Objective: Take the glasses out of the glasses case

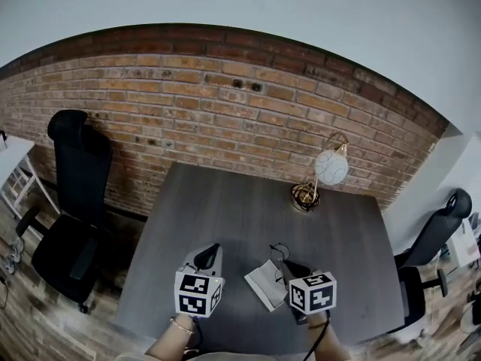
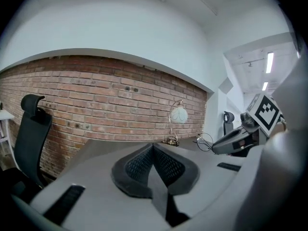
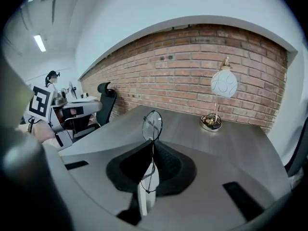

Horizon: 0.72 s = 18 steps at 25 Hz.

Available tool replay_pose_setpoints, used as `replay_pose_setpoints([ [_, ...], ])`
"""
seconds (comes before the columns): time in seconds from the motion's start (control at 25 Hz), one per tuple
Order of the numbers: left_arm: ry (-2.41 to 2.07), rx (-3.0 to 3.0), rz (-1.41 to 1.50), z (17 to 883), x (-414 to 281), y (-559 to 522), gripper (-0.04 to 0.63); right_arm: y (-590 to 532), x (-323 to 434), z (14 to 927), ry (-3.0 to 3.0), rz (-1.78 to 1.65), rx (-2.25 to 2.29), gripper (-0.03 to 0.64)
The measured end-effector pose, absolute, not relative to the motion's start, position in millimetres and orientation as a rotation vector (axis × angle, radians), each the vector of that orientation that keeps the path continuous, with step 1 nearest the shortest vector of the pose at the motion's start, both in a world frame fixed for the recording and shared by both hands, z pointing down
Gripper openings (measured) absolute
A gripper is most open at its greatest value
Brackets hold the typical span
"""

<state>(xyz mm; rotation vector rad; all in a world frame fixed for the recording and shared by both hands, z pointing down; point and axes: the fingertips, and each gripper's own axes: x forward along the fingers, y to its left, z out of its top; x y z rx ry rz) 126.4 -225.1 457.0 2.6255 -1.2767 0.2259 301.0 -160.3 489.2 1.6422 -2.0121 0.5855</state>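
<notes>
The right gripper is clamped on the wire-rimmed glasses, with the white glasses case at its nine o'clock, while the left gripper has its jaws pressed together, empty.

- The thin black wire-framed glasses: at the middle of the right gripper view one round lens stands clear. The bridge and the second lens are partly covered by the dark pads of the right tongs.
- Lower middle of the head view: a white flat object lies partly behind the tongs' marker cube. It is too small to tell case from cloth.
- The black office chair is cut off by the right edge.
</notes>
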Motion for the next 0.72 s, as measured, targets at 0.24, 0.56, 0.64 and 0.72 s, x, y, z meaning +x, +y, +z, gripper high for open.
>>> replay_pose_setpoints([
  [0.24,-1.254,2.701,0.192,429.6,138.3,-239.4,0.017,-165.4,310.4,453.7,-2.041,0.546,1.845,0.043],
  [0.56,-1.253,2.772,0.144,389.8,149.7,-259.6,0.017,-164.7,324.4,399.5,-2.06,0.422,2.088,0.043],
  [0.64,-1.258,2.774,0.135,384.4,150.8,-262.0,0.017,-162.2,331.2,390.4,-2.047,0.398,2.155,0.043],
  [0.72,-1.263,2.771,0.132,382.3,151.4,-263.3,0.017,-158.3,338.8,383.9,-2.027,0.377,2.221,0.043],
])
